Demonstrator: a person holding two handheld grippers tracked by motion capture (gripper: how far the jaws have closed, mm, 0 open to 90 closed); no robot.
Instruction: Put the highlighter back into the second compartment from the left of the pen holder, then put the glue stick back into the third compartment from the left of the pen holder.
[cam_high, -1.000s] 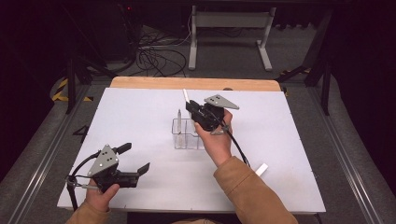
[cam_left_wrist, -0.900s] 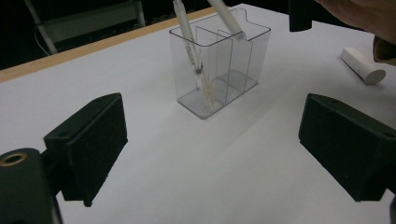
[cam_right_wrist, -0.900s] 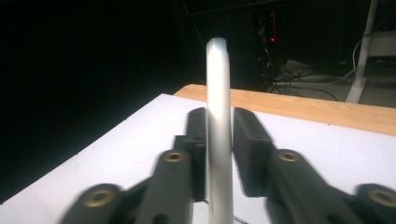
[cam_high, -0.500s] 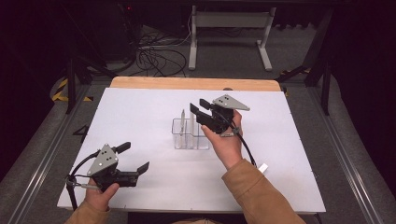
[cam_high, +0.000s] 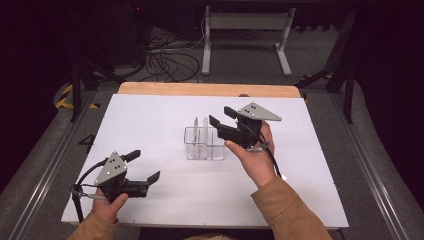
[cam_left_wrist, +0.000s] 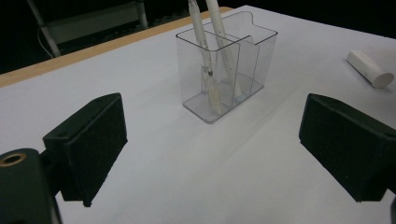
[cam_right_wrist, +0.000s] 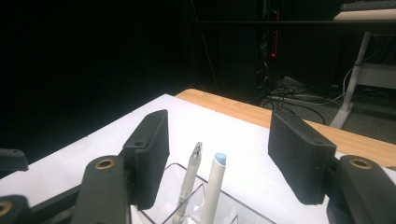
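**Operator:** What is the state at the clear holder (cam_high: 204, 144)?

**Technician:** The right gripper (cam_high: 223, 117) sits just beside the holder's right wall and above its rim. Its jaws have just been opening, and nothing is between them. In the right gripper view, two white pens (cam_right_wrist: 206, 189) stand tilted in the holder below and ahead of the gap between the jaws, apart from both pads. Judged from that, the step in hand is release and retreat after placing a pen.

**Operator:** How should the retreat be done?

**Technician:** Keep the jaws spread. Lift before travelling sideways, so that neither pad catches a pen tip or the rim of the holder. The holder looks light, and a nudge would probably slide or tip it.

**Operator:** And the left gripper (cam_high: 140, 165)?

**Technician:** It rests low near the front edge of the table (cam_high: 150, 115), well apart from the holder. Its jaws are spread wide and hold nothing. In the left gripper view, the holder lies ahead, between the two jaw lines.

**Operator:** What is the next candidate item?

**Technician:** A white cap-like piece (cam_left_wrist: 370, 69) lies on the table beyond the left gripper's right-hand jaw. On the high view it sits next to the right forearm. Approach it with the jaws aligned across its short axis.
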